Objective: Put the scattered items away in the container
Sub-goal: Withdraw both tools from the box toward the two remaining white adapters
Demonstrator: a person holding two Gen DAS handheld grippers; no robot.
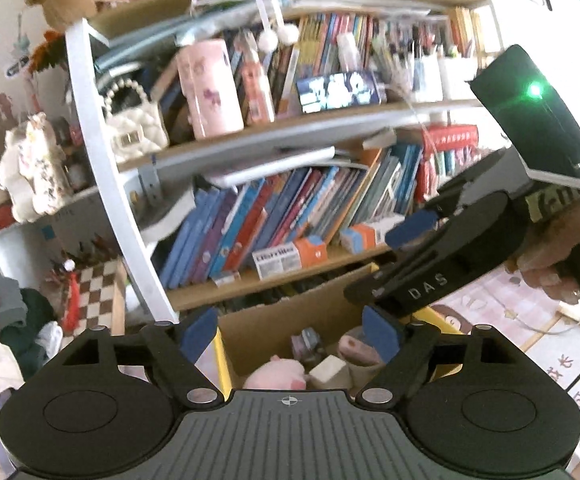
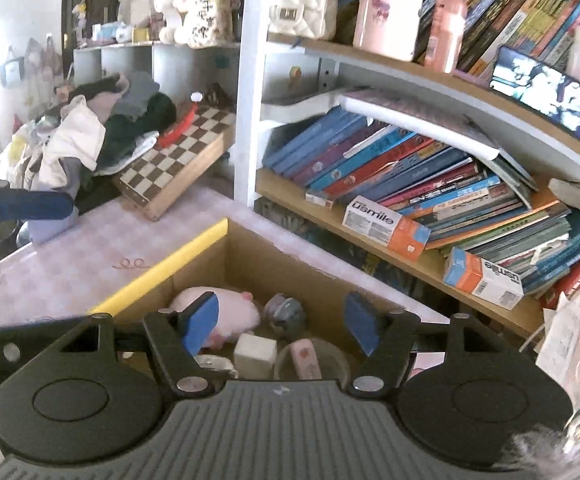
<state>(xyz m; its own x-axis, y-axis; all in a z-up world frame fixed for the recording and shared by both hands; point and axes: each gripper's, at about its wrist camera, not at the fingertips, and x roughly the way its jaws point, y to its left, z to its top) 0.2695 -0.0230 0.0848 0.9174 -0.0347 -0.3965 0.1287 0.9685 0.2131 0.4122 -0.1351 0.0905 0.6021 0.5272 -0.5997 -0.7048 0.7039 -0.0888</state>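
Observation:
An open cardboard box [image 2: 273,268] with a yellow-taped rim stands on the pink checked table, below both grippers. Inside lie a pink plush [image 2: 235,308], a white block [image 2: 254,354], a grey toy [image 2: 285,314] and a pink item in a clear round tub [image 2: 306,360]. My right gripper [image 2: 281,322] hangs open above the box with nothing between its blue pads. My left gripper [image 1: 290,334] is open too, over the same box [image 1: 290,312], with the plush [image 1: 277,374] and the block [image 1: 330,372] below it. The right gripper [image 1: 386,260] shows at the right, held by a hand [image 1: 550,256].
A bookshelf [image 2: 430,272] full of leaning books rises right behind the box, with two orange-and-white cartons [image 2: 386,228] on its lowest board. At the left lie a chessboard [image 2: 173,164] and a heap of clothes [image 2: 89,136]. Bare tablecloth [image 2: 69,272] lies left of the box.

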